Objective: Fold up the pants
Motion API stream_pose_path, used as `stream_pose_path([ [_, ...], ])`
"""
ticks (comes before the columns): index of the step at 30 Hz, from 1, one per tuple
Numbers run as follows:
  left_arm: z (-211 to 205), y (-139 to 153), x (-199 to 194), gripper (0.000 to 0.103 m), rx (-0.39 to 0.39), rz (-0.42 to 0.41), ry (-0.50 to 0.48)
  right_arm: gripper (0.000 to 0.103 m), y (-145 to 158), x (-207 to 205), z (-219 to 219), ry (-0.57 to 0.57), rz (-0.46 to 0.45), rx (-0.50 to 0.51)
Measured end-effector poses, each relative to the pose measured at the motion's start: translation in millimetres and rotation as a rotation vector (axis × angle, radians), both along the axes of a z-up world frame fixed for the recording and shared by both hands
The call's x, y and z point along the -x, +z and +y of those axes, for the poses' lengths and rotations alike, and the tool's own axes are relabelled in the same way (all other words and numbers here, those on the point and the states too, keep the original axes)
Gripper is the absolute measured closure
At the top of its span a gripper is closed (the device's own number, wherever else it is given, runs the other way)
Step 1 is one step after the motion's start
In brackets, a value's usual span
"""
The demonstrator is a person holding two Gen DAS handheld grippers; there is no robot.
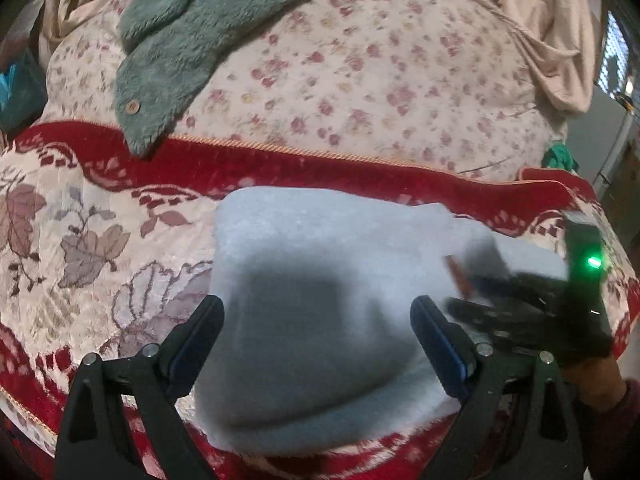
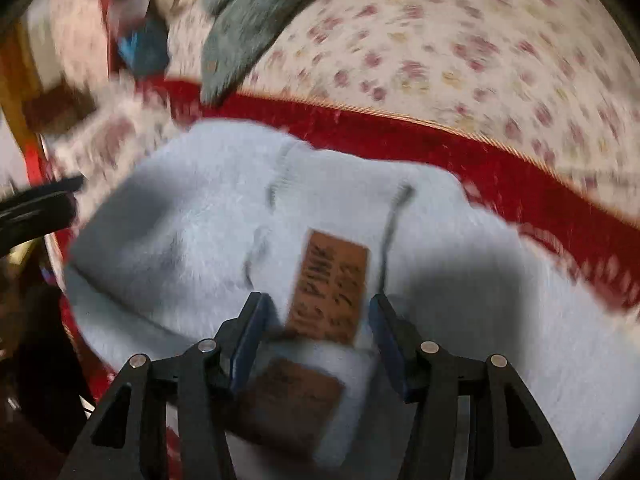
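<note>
The pale blue fleece pants (image 1: pixel 320 300) lie folded in a thick bundle on a red and cream patterned blanket (image 1: pixel 80 248). My left gripper (image 1: pixel 318 320) is open, its fingers (image 1: pixel 204 320) astride the bundle's near part. In the right wrist view the pants (image 2: pixel 180 240) show a brown leather label (image 2: pixel 332 280) and a dark drawstring (image 2: pixel 390 224). My right gripper (image 2: pixel 316 312) is open, fingers either side of the label, just above the cloth. The right gripper also shows blurred in the left wrist view (image 1: pixel 500 292) at the bundle's right edge.
A grey-green fleece garment (image 1: pixel 192 40) with a wooden button lies at the back on a floral quilt (image 1: pixel 380 80). A beige cloth (image 1: pixel 552 32) hangs at the back right. The right wrist view is motion-blurred; the left gripper's dark fingers (image 2: pixel 40 204) show at its left edge.
</note>
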State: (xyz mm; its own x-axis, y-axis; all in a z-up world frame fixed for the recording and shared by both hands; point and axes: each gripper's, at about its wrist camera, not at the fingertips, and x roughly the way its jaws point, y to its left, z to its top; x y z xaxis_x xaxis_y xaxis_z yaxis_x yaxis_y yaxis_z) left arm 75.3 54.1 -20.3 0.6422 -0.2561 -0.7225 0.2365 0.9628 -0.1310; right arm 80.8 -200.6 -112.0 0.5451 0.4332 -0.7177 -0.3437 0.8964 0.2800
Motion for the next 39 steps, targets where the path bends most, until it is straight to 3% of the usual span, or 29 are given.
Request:
stream_pose_path([
  [2,1,-6,-7,0.009,-0.003,0.014,0.008,0.045,6,5,-7,-0.032,0.016,0.0],
  [6,2,-15,-5,0.009,0.009,0.022,0.022,0.045,23,30,-6,-0.008,-0.062,-0.068],
  [9,-7,-36,-2,0.009,-0.076,0.044,0.014,0.045,-4,37,17,0.032,-0.003,0.057],
  [13,-15,-42,5,0.009,-0.161,0.004,-0.007,0.045,4,40,-3,-0.019,0.015,-0.074],
  [17,-1,-24,0,0.009,-0.045,-0.002,0.016,0.042,28,27,-2,-0.012,0.008,-0.204],
  [21,15,-10,-4,0.009,-0.023,-0.02,0.064,0.042,39,20,2,-0.038,0.077,-0.278],
  [23,24,-6,-4,0.009,-0.014,-0.029,0.071,0.042,52,24,-3,-0.036,0.053,-0.326],
  [26,29,-7,-6,0.009,-0.017,-0.028,0.073,0.042,79,29,-7,-0.091,-0.036,-0.286],
  [29,29,-12,-6,0.009,-0.008,-0.017,0.073,0.032,92,28,5,-0.023,-0.063,-0.316],
  [32,28,-16,-5,0.009,-0.02,-0.017,0.081,0.032,64,18,36,0.106,0.054,-0.291],
  [34,30,-17,-4,0.009,-0.011,-0.016,0.081,0.032,25,18,37,0.067,0.141,-0.254],
  [36,33,-17,-4,0.009,-0.008,-0.015,0.083,0.035,3,21,20,0.006,0.169,-0.355],
  [39,38,-16,-6,0.009,-0.004,-0.015,0.092,0.033,7,17,2,-0.064,0.162,-0.498],
])
